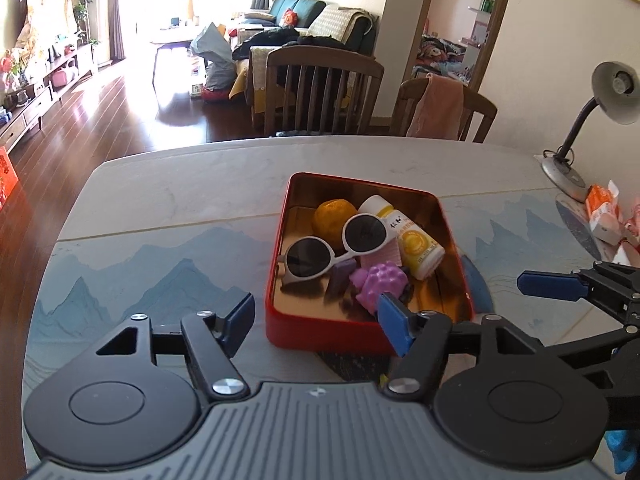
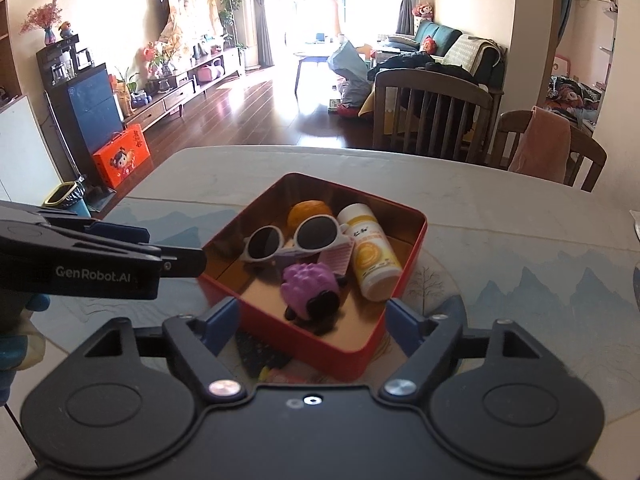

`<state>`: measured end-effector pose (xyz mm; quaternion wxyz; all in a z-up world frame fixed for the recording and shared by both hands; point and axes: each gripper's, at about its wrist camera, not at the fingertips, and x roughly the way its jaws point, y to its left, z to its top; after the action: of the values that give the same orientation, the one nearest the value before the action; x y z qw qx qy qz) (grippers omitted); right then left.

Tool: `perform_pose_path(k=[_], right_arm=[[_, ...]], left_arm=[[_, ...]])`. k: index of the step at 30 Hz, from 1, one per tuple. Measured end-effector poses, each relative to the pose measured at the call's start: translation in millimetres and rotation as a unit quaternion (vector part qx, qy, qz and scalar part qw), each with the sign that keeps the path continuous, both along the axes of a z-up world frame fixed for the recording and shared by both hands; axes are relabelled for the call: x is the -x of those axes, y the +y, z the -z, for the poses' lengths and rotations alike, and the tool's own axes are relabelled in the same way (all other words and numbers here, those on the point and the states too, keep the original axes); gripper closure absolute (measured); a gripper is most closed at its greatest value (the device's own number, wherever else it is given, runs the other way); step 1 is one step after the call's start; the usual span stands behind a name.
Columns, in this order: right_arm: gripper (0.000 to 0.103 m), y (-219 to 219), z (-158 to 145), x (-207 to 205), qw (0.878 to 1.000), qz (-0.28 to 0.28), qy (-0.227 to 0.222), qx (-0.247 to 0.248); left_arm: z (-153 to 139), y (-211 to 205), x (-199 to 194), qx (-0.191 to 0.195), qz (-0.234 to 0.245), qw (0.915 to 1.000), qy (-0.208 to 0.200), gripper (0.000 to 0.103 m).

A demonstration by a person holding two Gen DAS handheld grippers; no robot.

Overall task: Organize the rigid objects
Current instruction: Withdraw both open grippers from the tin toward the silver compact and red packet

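The red tin (image 2: pixel 320 292) sits on the counter (image 1: pixel 160 208), and it holds the white sunglasses (image 2: pixel 296 240), an orange (image 2: pixel 308 210), a yellow-labelled bottle (image 2: pixel 372 260), a purple spiky toy (image 2: pixel 310 286) and a pink ridged piece (image 2: pixel 338 258). The bottle's long axis runs from the tin's far side toward its near right corner; the sunglasses lie crosswise over the orange and the bottle's cap.

From the right tongs (image 2: pixel 312 320), the tin lies straight ahead and slightly below, its near corner falling between the two spread, empty fingers. From the left tongs (image 1: pixel 316 316), also spread wide and gripping nothing, the tin's near wall sits between the pads, the right pad just over the rim beside the purple toy.

Both tongs are close; the right looks better centred on the tin. Everything visible appears already gathered, so I judge the sorting nearly done.
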<state>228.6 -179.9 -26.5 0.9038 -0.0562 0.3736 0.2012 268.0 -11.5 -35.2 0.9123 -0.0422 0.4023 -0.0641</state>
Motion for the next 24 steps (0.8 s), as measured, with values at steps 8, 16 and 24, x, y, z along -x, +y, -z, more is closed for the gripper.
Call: perform_pose_path(k=[8, 16, 24], right_arm=[[0.005, -1.1, -2.6, 29.2, 1.0, 0.01, -0.004, -0.01], [0.0, -9.4, 1.4, 58.3, 1.0, 0.026, -0.005, -0.014], [0.0, -11.3, 29.7, 94.5, 1.0, 0.014, 0.023, -0.004]], left_arm=[[-7.6, -0.1, 34.0, -0.007, 0.007, 0.9998, -0.017, 0.029], [-12.1, -4.7, 62.6, 0.0, 0.017, 0.9995, -0.027, 0.02], [2.7, -13.0, 82.5, 0.006, 0.021, 0.9997, -0.007, 0.019]])
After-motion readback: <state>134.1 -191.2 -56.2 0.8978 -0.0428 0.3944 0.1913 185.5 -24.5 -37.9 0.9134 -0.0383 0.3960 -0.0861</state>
